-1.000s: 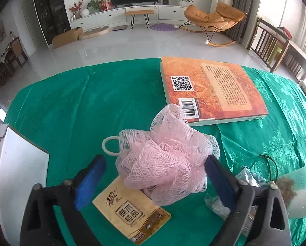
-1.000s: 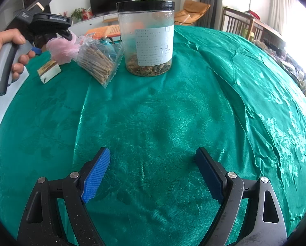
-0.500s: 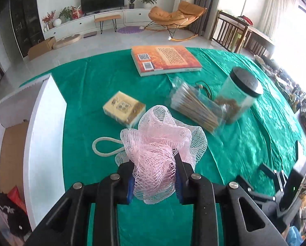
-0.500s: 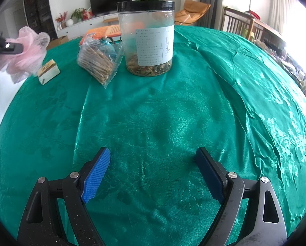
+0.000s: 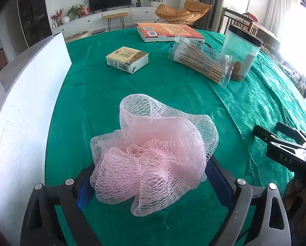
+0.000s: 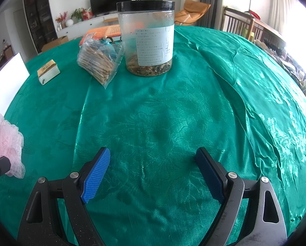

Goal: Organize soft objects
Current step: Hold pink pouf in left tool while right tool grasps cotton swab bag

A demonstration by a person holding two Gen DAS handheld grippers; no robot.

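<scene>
A pink mesh bath pouf (image 5: 153,151) lies on the green tablecloth between the fingers of my left gripper (image 5: 148,182). The jaws stand wide apart, open, with the pouf loose between them. The pouf also shows at the left edge of the right wrist view (image 6: 3,139). A tissue pack (image 5: 127,59) lies farther back on the cloth; it also shows in the right wrist view (image 6: 48,71). My right gripper (image 6: 153,172) is open and empty above bare cloth, and shows at the right in the left wrist view (image 5: 284,149).
A white box wall (image 5: 23,106) runs along the table's left side. A bag of sticks (image 5: 202,61), a clear jar with a black lid (image 6: 146,41) and an orange book (image 5: 167,31) sit at the back.
My left gripper carried the pouf toward the near left of the table, lowered it to the cloth and opened its jaws. The right gripper has not moved.
</scene>
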